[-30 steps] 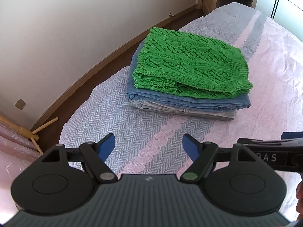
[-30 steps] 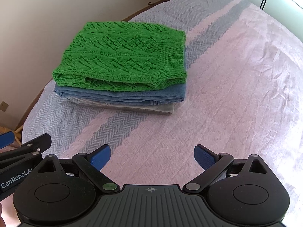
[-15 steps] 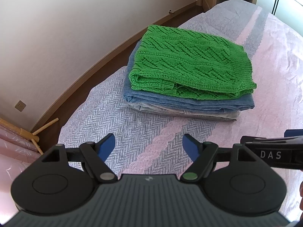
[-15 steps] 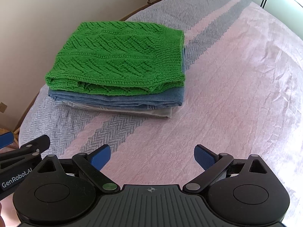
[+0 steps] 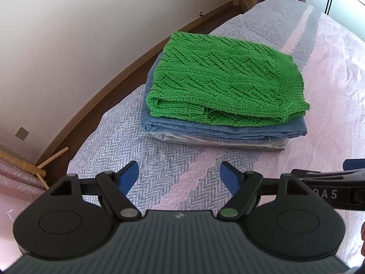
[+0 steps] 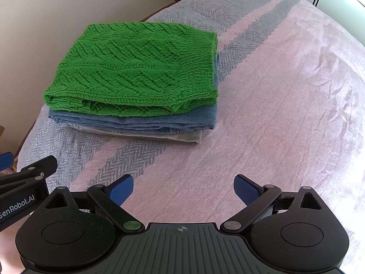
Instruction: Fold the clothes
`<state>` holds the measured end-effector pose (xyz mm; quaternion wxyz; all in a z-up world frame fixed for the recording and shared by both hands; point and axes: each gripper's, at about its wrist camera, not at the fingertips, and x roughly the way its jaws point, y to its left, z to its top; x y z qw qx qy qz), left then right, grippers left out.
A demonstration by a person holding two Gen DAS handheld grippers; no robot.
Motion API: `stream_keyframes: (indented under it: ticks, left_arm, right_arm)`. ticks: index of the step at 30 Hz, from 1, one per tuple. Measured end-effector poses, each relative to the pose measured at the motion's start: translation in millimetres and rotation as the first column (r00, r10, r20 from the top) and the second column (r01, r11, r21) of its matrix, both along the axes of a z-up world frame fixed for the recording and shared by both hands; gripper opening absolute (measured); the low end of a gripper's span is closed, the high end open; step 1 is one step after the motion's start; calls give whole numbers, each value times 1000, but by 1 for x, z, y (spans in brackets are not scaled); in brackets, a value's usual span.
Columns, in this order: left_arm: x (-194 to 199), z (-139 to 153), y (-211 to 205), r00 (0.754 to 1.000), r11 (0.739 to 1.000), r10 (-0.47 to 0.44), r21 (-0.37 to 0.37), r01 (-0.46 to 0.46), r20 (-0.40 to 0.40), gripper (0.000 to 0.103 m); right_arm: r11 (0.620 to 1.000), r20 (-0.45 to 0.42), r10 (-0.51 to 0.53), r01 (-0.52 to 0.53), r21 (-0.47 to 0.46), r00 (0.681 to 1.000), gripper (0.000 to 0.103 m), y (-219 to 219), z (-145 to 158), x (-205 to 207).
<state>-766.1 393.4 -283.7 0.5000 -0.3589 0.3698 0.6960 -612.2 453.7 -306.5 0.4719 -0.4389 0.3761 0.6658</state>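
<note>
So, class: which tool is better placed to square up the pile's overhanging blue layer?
Probably left: the left tool, open, faces the pile's left corner where blue juts out; the right tool points past it.

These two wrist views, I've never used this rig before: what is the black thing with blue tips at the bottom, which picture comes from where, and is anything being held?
Each picture comes from a camera mounted on a handheld gripper, looking forward along its two fingers. The black body with blue tips is that gripper: the left gripper in the left wrist view, the right gripper in the right wrist view. Each also shows at the edge of the other's picture. Both are open and hold nothing.

Ahead, on the bedspread, sits a folded stack: a green knit sweater on top, a blue garment under it, and a pale grey garment at the bottom. Neither gripper touches the stack.
</note>
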Motion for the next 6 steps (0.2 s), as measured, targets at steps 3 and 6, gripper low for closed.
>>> stream_keyframes:
  ticks: [3,6]
  left_arm:
    - [1,0,1,1000,1000,-2,7,2,-7,75]
    - [2,1,3,1000,1000,-1,13,1,-17,75]
  right_arm:
    - [1000,-1,-5,5,-2,1000,97,2,-1,2]
    - [1000,-4,-7,7,-2,1000,97,2,0,3]
